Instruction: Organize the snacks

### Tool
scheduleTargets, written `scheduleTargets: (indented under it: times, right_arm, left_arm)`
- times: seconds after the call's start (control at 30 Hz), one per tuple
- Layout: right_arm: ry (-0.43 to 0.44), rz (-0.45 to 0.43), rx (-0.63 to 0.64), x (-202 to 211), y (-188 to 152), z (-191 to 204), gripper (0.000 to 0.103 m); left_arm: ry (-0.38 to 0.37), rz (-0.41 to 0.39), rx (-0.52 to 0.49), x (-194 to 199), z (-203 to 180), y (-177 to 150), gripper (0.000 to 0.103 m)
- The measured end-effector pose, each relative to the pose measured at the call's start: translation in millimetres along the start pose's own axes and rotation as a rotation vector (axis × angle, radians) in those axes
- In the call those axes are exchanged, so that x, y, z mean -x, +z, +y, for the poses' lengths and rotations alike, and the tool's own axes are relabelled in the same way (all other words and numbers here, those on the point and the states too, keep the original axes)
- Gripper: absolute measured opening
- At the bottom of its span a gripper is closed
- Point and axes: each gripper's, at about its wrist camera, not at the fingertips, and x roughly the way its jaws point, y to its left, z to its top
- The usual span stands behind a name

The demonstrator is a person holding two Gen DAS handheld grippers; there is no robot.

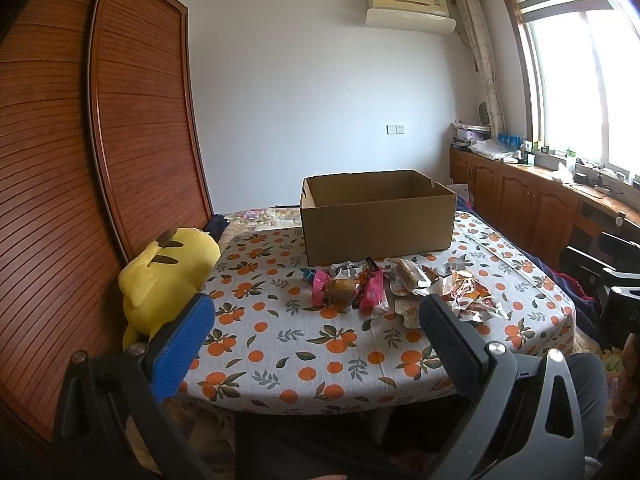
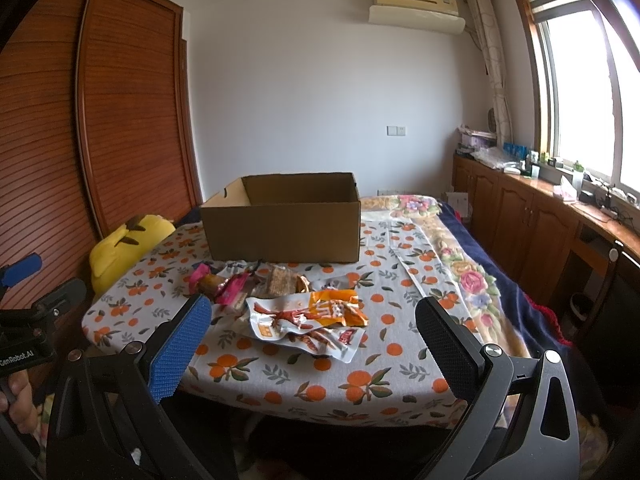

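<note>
Left wrist view: the left gripper (image 1: 316, 312) hovers over the near edge of the table (image 1: 280, 344), its two fingers spread wide with nothing between them. The snacks (image 1: 396, 286) lie in a loose heap on the orange-print cloth, at about one o'clock from the gripper and just in front of the cardboard box (image 1: 378, 224). They are crinkled foil and plastic packets: a pink-ended cake wrapper (image 1: 338, 290), a clear-wrapped brown bar (image 1: 412, 276), and orange-and-white pouches (image 1: 472, 298). The heap overlaps too much for a firm count. One box, open at the top, stands at twelve o'clock. One yellow plush toy (image 1: 168, 276) sits at nine o'clock, off the table's edge.

Right wrist view: the right gripper (image 2: 312, 316) also has its fingers released, wide apart and empty. Two orange-and-white pouches (image 2: 312, 316) lie closest, overlapping, right between the fingertips. The pink wrapper (image 2: 218, 282) and brown bar (image 2: 280, 278) lie at eleven o'clock. The box (image 2: 280, 226) stands behind them. The left gripper (image 2: 20, 276) shows at nine o'clock.
</note>
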Motion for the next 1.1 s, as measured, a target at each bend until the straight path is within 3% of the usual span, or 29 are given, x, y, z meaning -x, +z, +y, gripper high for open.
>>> scheduleTargets:
  times: [1.1]
  right_arm:
    - [0.001,0.001,-0.001,-1.1,-2.3,-0.7,0.103]
  left_arm:
    - [-0.008,-0.007,-0.001,0.8,1.4,7.6,0.102]
